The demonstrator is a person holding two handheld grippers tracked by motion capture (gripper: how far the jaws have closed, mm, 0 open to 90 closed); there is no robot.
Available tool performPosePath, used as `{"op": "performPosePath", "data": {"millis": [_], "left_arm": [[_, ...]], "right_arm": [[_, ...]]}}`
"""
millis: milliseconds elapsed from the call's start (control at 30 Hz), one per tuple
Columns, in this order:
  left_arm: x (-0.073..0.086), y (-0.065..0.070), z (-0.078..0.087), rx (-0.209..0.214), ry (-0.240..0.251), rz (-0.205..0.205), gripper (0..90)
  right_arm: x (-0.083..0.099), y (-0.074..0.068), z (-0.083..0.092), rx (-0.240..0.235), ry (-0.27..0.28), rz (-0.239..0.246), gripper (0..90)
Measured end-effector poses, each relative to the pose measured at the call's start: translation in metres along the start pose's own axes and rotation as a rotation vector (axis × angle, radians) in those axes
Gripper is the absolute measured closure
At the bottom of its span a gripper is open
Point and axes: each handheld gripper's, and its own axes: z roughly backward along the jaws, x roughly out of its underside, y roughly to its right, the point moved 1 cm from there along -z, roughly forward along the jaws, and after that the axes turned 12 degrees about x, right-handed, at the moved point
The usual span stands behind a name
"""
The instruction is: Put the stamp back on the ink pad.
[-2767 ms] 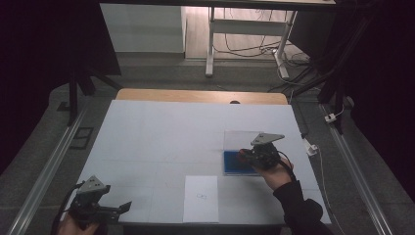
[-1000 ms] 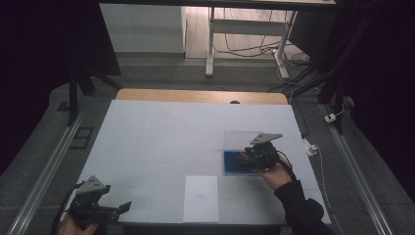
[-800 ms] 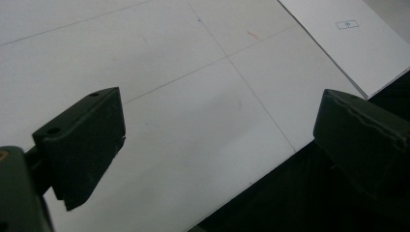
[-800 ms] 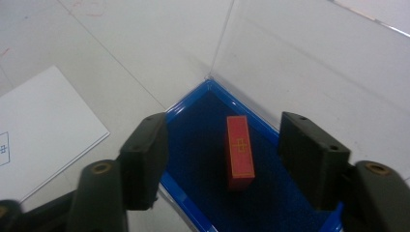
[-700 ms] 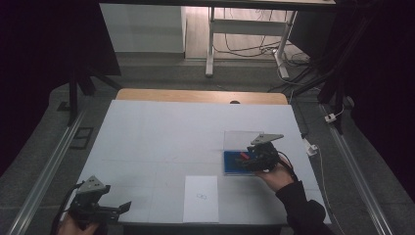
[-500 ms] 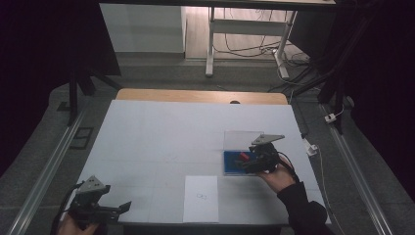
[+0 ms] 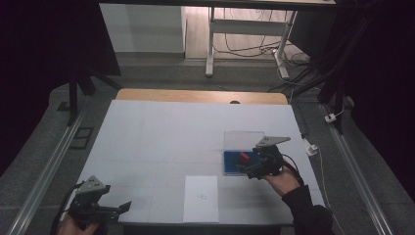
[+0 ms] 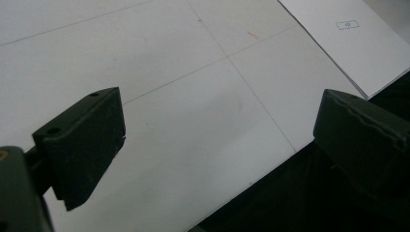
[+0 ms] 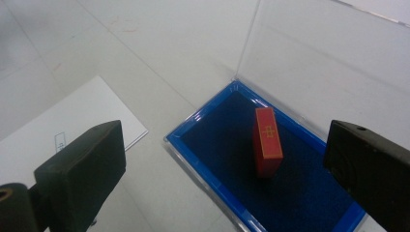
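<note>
A small red stamp block (image 9: 267,141) stands on edge on the dark blue pad of a shallow blue case (image 9: 203,140). The case's clear lid (image 9: 329,67) is open and lies flat behind it. In the high view the case (image 7: 230,164) sits right of the table's middle with the red block (image 7: 243,157) in it. My right gripper (image 7: 247,170) hovers just in front of the case, open, its jaws wide on either side of the block and apart from it (image 9: 225,164). My left gripper (image 7: 120,209) rests open at the front left corner, nothing between its jaws (image 8: 217,140).
A white sheet of paper (image 7: 201,198) with a small printed box lies at the front edge, between the two grippers, also as paper (image 8: 348,38) and paper (image 9: 53,140). The table's front edge (image 8: 270,179) runs just under my left gripper. A wooden strip (image 7: 195,95) borders the far side.
My right gripper has drawn back a little toward the person, off the blue case, and the red block now shows standing on the pad. The left gripper has stayed put.
</note>
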Motion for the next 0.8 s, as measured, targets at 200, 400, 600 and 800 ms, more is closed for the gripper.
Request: {"op": "performPosePath", "data": {"millis": [200,400,600,800], "left_arm": [[0.000,0.000,0.000,0.000,0.002,0.003,4.6],[0.000,0.000,0.000,0.000,0.002,0.004,4.5],[0.000,-0.001,0.000,0.001,0.001,0.005,4.5],[0.000,-0.001,0.000,0.000,0.001,0.006,4.5]], "right_arm": [[0.003,0.000,0.009,-0.017,0.019,-0.014,1.4],[0.006,-0.003,0.021,-0.013,0.029,-0.018,1.3],[0.012,-0.005,0.030,0.002,0.021,0.004,1.2],[0.021,-0.007,0.042,0.039,0.014,0.017,0.0]]}}
